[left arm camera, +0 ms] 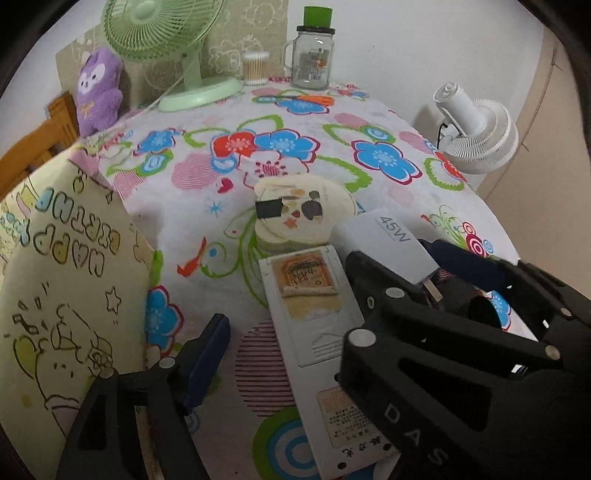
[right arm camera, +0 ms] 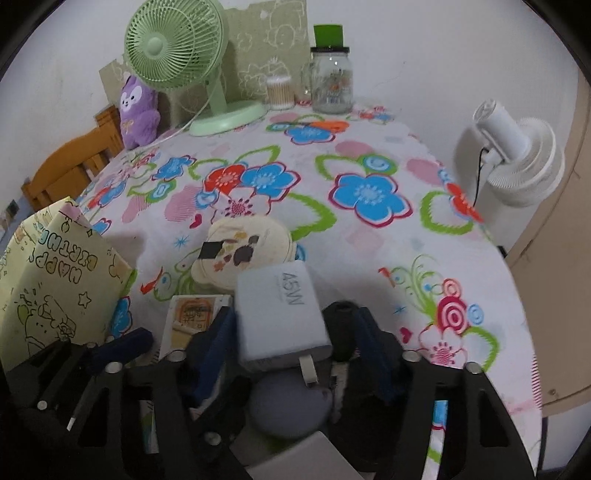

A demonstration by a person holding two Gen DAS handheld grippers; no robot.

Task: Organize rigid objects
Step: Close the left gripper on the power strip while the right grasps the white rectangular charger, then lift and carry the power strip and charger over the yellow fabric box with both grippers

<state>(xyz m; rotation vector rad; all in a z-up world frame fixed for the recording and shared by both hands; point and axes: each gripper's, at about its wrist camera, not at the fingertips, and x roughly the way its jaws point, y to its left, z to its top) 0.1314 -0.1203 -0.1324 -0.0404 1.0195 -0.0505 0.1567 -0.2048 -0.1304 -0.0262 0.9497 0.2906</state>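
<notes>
Two grippers are working over one table (left arm camera: pixel 332 110) covered in a flowered cloth. The right gripper (right arm camera: pixel 291 332) is closing its blue fingers (right arm camera: pixel 218 336) around one white charger (right arm camera: pixel 277 314) marked 45W; the left pad is lying against the charger's side, while contact on the other side is hard to judge through the blur, so the grip looks likely but not certain. The left gripper (left arm camera: pixel 321 325) is holding its jaws apart, straddling one long white box (left arm camera: pixel 314 332) lying flat on the cloth without pressing it. Just beyond the box, one stack of cream heart-shaped cards (left arm camera: pixel 306 210) is resting. One yellow birthday box (left arm camera: pixel 62 288) is standing at the left. At the far edge are sitting one green fan (left arm camera: pixel 162 33), one purple plush toy (left arm camera: pixel 98 92), one glass jar (left arm camera: pixel 312 59) and one tub of cotton swabs (left arm camera: pixel 255 67). One white fan (left arm camera: pixel 476 136) is standing off the right edge.
</notes>
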